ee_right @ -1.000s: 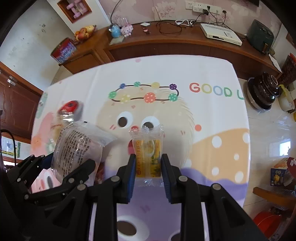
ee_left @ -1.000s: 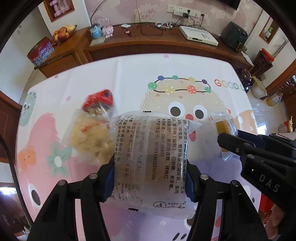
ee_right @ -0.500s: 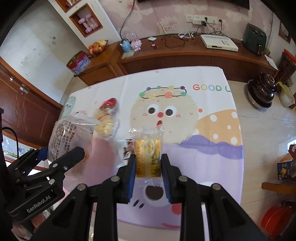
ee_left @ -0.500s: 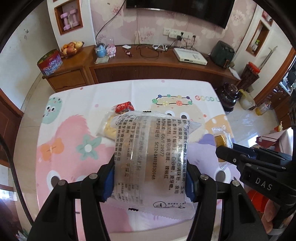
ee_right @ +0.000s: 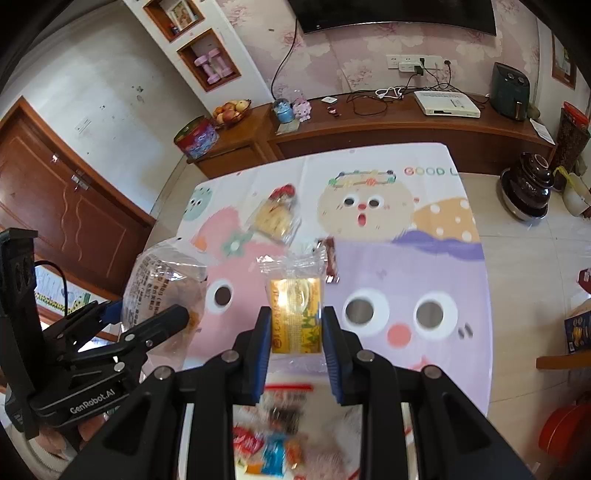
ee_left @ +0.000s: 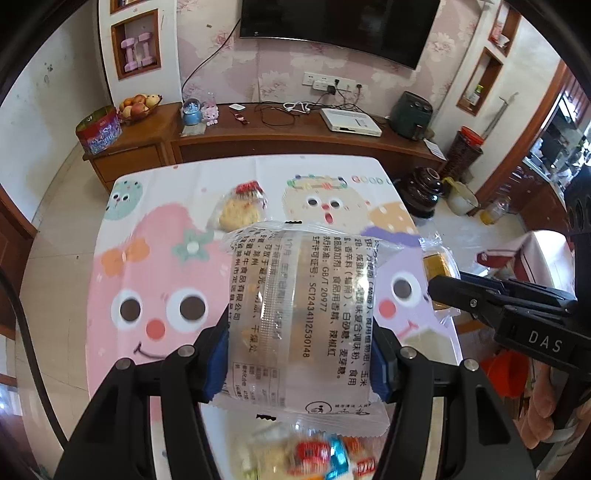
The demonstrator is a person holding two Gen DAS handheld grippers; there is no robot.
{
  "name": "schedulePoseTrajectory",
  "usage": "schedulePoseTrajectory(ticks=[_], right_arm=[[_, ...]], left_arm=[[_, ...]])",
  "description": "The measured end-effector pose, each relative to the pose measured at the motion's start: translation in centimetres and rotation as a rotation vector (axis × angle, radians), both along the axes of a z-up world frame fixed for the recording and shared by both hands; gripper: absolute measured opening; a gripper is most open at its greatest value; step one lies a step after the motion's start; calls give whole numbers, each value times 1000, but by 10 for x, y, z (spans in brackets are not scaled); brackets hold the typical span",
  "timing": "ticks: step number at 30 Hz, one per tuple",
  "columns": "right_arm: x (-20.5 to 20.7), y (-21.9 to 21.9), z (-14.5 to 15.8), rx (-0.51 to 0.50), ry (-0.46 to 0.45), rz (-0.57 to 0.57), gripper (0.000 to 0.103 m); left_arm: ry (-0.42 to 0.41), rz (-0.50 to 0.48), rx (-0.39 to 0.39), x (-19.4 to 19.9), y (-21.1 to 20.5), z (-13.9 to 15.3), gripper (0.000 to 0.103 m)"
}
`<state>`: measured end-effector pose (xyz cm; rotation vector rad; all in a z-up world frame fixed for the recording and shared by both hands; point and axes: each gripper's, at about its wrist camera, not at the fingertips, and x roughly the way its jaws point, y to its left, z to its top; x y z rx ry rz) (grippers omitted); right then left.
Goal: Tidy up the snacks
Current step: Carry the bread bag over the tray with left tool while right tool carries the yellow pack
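Packet [ee_left: 299, 325], big and see-through, printed all over in black characters, something pale and round inside — clamped at both side edges by the blue pads [ee_left: 218, 363] of the left gripper [ee_left: 299, 365], held up in the air over the near edge of the table [ee_left: 155, 258]. Second packet [ee_right: 295, 315], small, clear wrapper around a yellow-gold block with print — pinched narrow between the right gripper [ee_right: 297, 350] fingers, also aloft over the near edge. Beside each other, the two grippers, not touching.

Left lying on the table: a clear bag with a pale crumbly cake and a red top [ee_left: 242, 206], toward the far edge, left of centre; a small dark red bar [ee_right: 330, 260] nearer the middle. Below the fingers, at the near edge, a blurred heap of bright wrappers [ee_right: 273, 443] in a clear bag — contents not readable.

Table covered by a cartoon cloth: pink, purple and cream faces with big eyes. Beyond the far edge, a long wooden sideboard [ee_left: 295, 136] with a fruit bowl [ee_left: 138, 105], a red tin [ee_left: 99, 130], a white box [ee_left: 351, 122] and cables; television [ee_left: 338, 29] on floral wallpaper; tiled floor.
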<state>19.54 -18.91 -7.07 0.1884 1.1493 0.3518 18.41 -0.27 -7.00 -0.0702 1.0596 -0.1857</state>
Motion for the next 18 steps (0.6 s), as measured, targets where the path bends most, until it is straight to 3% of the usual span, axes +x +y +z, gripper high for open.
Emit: schedulePoseTrajectory(ticks=[10,18], right_arm=[[-76,12,-7,-28,34,-6,27],[-110,20,-25,-50,79,-28,27]], left_arm=[[2,-49,59,-75,9,-15,60],[78,-85,90,-104,9,-52,60]])
